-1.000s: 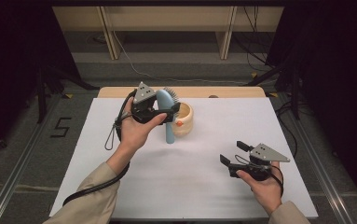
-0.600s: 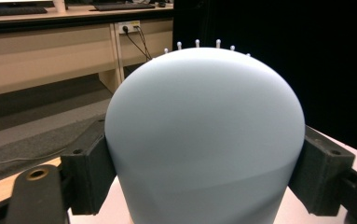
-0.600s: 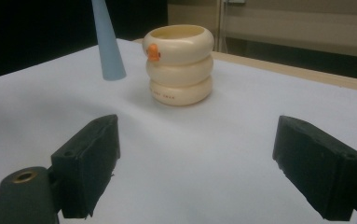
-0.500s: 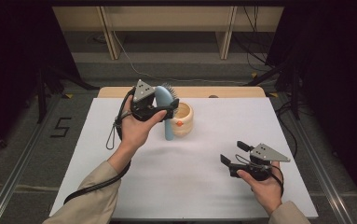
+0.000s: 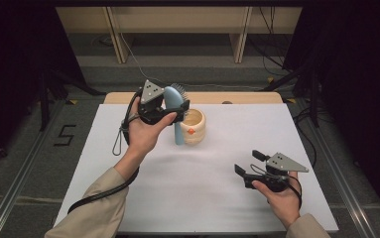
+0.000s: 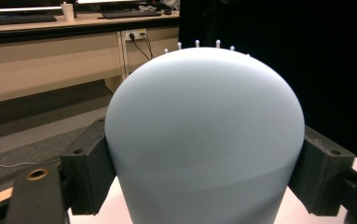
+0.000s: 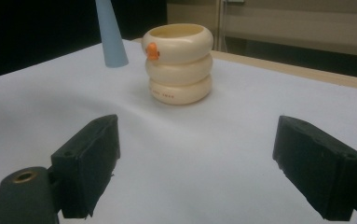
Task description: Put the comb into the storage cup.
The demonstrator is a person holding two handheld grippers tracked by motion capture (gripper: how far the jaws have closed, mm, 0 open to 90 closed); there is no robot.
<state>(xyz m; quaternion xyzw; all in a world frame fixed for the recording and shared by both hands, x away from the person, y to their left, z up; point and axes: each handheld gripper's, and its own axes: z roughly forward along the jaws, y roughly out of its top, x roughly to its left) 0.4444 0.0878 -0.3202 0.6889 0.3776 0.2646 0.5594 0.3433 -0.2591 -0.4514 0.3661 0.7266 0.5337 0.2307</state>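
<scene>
While my left gripper [image 5: 175, 111] hangs over the far part of the table [image 5: 128, 148], its jaws are clamped on the head of a pale blue brush [image 5: 173, 106]. In the left gripper view the smooth back of the brush [image 6: 204, 135] sits wedged between both black pads, with a few white bristle tips peeking over its top edge. From the high view I see the brush held upright, bristles at the far side, handle pointing down. The handle's end is just beside the cup [image 5: 193, 127], on its left; whether it touches the white table surface I cannot tell from above. In the right gripper view the tapered handle [image 7: 109, 37] comes down to the table close to the left of the cup [image 7: 180, 63], with no contact between the two that I can make out.

The cup is cream-coloured, shaped like three stacked rings, with a small orange mark near its rim. It stands upright on the far middle of the table.

My right gripper [image 5: 247, 166] is low over the near right part of the table, well apart from the cup and brush. Its jaws stand wide apart with nothing between them, pointing across the table toward the cup.
</scene>
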